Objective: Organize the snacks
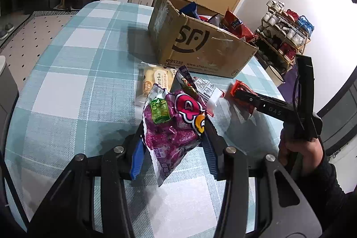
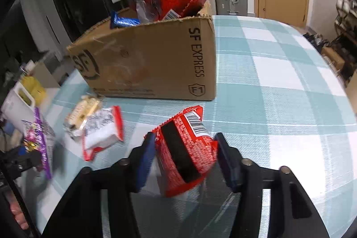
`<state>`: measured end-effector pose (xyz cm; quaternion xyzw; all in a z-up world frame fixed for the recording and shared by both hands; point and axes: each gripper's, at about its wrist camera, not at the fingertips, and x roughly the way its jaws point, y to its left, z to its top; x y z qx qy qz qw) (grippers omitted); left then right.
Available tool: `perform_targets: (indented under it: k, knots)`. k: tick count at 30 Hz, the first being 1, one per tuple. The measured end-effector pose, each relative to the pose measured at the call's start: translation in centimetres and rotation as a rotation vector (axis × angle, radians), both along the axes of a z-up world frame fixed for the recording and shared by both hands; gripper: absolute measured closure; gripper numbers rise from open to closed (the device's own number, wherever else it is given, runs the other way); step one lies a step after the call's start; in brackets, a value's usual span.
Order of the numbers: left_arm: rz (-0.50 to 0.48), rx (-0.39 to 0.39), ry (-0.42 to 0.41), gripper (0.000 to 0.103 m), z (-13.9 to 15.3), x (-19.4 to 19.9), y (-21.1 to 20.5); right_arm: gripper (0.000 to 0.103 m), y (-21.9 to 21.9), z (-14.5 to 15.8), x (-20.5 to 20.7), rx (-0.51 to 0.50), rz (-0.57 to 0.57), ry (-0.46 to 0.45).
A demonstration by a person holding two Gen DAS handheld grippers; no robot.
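Purple snack bag (image 1: 173,124) fills my left claw (image 1: 173,139); my right claw (image 2: 184,156) grips a red packet (image 2: 186,148); cardboard box (image 2: 151,64) at 12 o'clock, bare tabletop (image 2: 279,86) at 2 o'clock.

An SF Express cardboard box (image 1: 200,41) sits far on the tabletop (image 1: 67,86), snack bags (image 1: 234,22) inside it. Nearer, just before the box, lie a biscuit packet (image 1: 154,79) and, to its right, a wrapped snack (image 1: 209,90).

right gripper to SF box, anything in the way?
No. In the right wrist view, only bare checked tablecloth lies between the red packet and the cardboard box.
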<state>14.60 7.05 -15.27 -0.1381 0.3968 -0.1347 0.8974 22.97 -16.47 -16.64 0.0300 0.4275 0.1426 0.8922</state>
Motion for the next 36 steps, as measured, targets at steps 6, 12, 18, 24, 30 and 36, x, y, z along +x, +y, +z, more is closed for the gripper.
perform_targets:
  k: [6,12,18,24,30,36]
  knots:
    - [0.011,0.001,-0.020,0.060,1.0,-0.5,0.2,0.054,-0.3,0.6,-1.0,0.040,0.000,-0.005]
    - [0.019,0.010,-0.045,0.060,2.3,-0.7,0.3,0.054,-0.1,2.5,-2.6,0.084,0.014,-0.047]
    - [0.018,0.022,-0.073,0.060,4.2,-0.4,0.2,0.054,0.1,5.2,-4.2,0.134,0.035,-0.095]
    - [0.007,0.054,-0.118,0.060,7.0,0.5,-0.6,0.054,0.0,8.5,-5.6,0.196,0.062,-0.147]
    - [-0.018,0.068,-0.156,0.060,10.1,2.2,-1.6,0.054,0.3,12.3,-6.0,0.226,0.102,-0.193]
    - [-0.041,0.108,-0.188,0.060,12.4,3.9,-3.0,0.054,0.4,15.3,-5.2,0.234,0.127,-0.226]
